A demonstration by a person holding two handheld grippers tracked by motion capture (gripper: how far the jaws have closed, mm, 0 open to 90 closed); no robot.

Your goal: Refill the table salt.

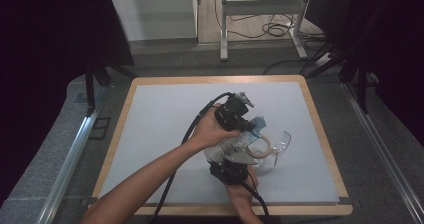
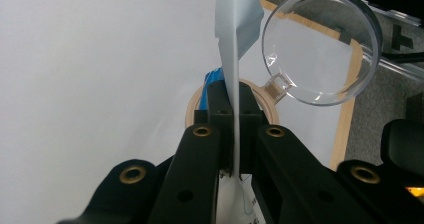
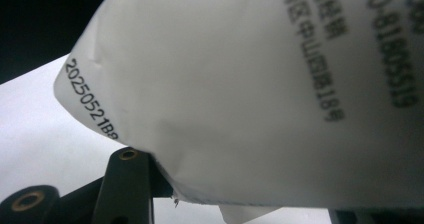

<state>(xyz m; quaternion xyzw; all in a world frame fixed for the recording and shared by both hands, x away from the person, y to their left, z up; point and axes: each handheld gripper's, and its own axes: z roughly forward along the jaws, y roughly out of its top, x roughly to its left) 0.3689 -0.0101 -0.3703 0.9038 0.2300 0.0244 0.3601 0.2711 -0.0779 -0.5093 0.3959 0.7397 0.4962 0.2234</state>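
A white packet (image 1: 236, 145) with black print is held between both grippers above the mat. My left gripper (image 1: 239, 115) reaches in from the far side, shut on the packet's thin top edge (image 2: 234, 59), which stands up between its jaws (image 2: 232, 101). My right gripper (image 1: 228, 168) comes from the near side and is shut on the packet's puffy body (image 3: 260, 84); the packet hides most of its jaws (image 3: 235, 196). Under the packet lie a wooden ring (image 1: 260, 147) (image 2: 194, 104) and something blue (image 2: 212, 79).
A clear round plastic container (image 1: 279, 143) (image 2: 320, 49) lies on its side right of the ring. The pale mat (image 1: 165, 119) rests on a wooden-edged board (image 1: 320, 129). Behind the table are desk legs (image 1: 223, 34) and cables on the floor.
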